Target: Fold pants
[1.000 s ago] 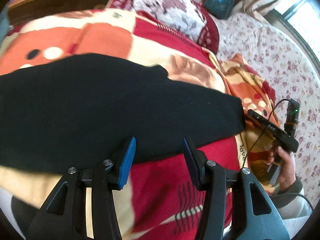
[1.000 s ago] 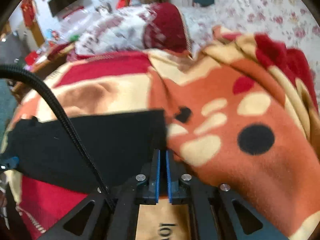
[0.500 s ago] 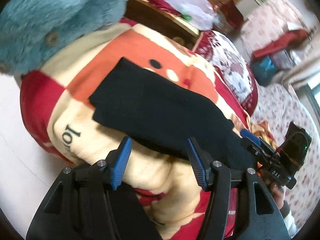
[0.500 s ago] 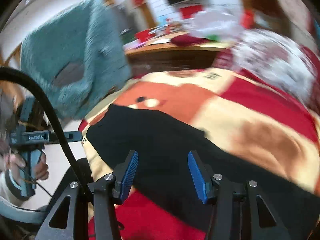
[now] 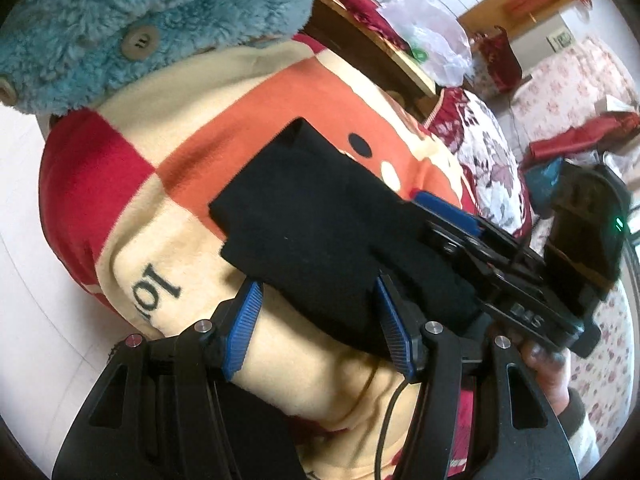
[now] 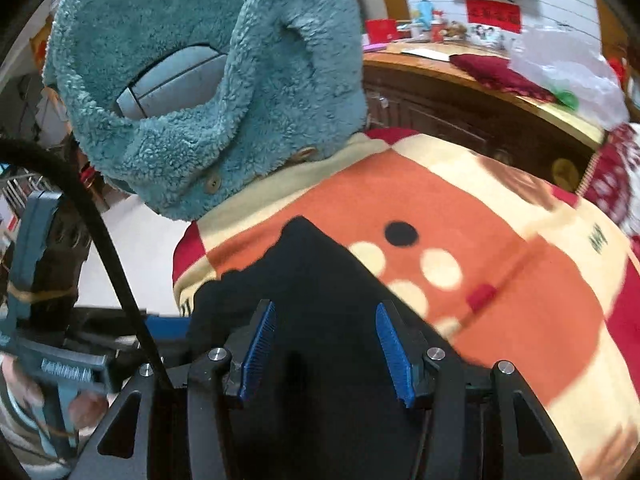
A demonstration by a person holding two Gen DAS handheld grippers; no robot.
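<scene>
The black pants (image 5: pixel 312 216) lie folded into a long strip on a red, orange and cream blanket (image 5: pixel 192 128). My left gripper (image 5: pixel 318 286) is open at the strip's near edge, and a bit of that edge lies between its blue pads (image 5: pixel 242 328) without being pinched. My right gripper (image 6: pixel 324 308) hangs open just over the pants (image 6: pixel 320 272), close to their notched end. In the left wrist view the right gripper (image 5: pixel 436 220) comes in from the right over the cloth. In the right wrist view the left gripper (image 6: pixel 168 326) shows at the lower left.
A teal fleece coat (image 6: pixel 200 80) hangs over the blanket's far corner. Behind it stands a dark wooden cabinet (image 6: pixel 460 96) with a white plastic bag (image 6: pixel 568 68) on top. Pale floor (image 5: pixel 24 240) lies past the blanket's edge. A hand (image 5: pixel 548 372) holds the right gripper.
My right gripper, shut at a pants edge a second ago, has opened and swung along the strip to its other end. The left gripper rolled, moved the same way and opened wider.
</scene>
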